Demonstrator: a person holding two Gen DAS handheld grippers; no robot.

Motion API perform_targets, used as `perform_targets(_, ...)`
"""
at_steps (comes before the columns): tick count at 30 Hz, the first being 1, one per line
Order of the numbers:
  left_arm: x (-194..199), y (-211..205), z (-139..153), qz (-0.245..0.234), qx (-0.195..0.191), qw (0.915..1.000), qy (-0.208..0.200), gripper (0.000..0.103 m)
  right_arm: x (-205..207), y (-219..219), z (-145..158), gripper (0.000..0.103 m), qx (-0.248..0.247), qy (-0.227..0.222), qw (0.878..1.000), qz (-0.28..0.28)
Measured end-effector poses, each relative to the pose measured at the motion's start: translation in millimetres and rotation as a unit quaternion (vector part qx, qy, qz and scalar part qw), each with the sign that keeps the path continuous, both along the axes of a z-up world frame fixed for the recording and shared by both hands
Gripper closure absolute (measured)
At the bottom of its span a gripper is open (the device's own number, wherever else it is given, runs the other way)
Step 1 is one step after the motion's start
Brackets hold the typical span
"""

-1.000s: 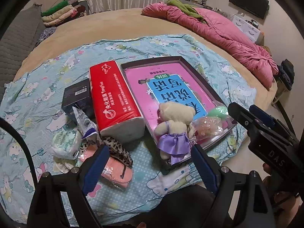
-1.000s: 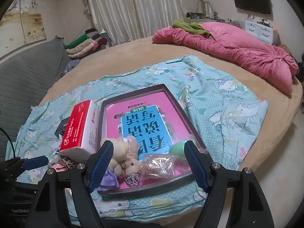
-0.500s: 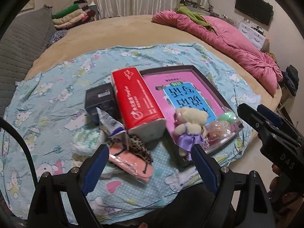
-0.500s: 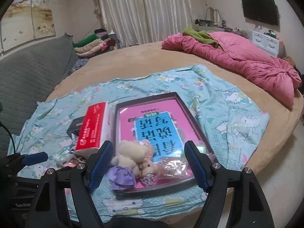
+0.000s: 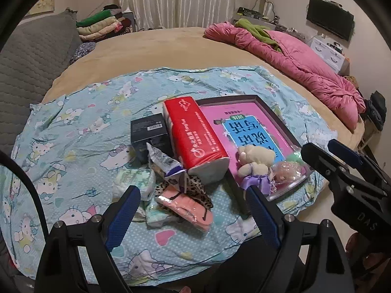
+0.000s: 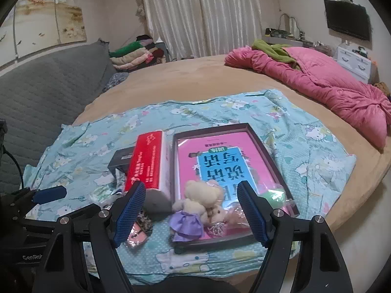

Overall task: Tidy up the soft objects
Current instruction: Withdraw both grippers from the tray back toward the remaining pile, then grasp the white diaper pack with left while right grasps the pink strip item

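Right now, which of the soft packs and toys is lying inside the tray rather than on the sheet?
The teddy in the purple dress: it lies at the tray near end on the pink book. The red tissue pack and the pink pack lie on the sheet.

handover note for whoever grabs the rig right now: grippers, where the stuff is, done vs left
Left gripper: open, empty, hanging over the near pile.
Right gripper: open, empty, above the near end of the tray.
In the tray: pink book, plush bear with a purple bow leaning over the near edge, clear bag of small items.
Beside the tray on the printed sheet: red tissue pack, black box, crumpled wrapper, leopard-print cloth, pink packet, pale tissue packets.
Done: nothing that shows; pile unsorted.
Left: likely sort the loose soft items.
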State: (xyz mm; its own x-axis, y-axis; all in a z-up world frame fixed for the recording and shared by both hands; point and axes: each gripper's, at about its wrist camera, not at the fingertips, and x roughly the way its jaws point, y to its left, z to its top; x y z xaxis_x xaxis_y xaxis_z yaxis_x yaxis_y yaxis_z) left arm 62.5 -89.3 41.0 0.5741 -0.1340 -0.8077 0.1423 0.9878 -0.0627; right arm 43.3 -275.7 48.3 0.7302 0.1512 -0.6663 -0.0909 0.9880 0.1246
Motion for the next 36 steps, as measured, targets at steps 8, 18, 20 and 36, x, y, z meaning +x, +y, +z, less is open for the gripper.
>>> perform_targets(8, -2, 33, 10, 0.034, -0.009, 0.9994, -0.008, 0.015, -4, 21, 7, 0.025, -0.012, -0.005, 1.0, 0.025)
perform_targets(18, -2, 78, 15, 0.079, -0.02, 0.9966, -0.007, 0.015, -9, 45, 12, 0.025, -0.026, -0.01, 0.998, 0.051)
perform_targets(20, -3, 86, 15, 0.087, -0.022, 0.996, -0.007, 0.015, -9, 49, 12, 0.025, -0.028, -0.01, 0.998, 0.056)
perform_targets(36, -5, 139, -8, 0.131, -0.028, 0.9909, 0.014, 0.015, -13, 83, -3, 0.025, -0.048, 0.01, 0.994, 0.094)
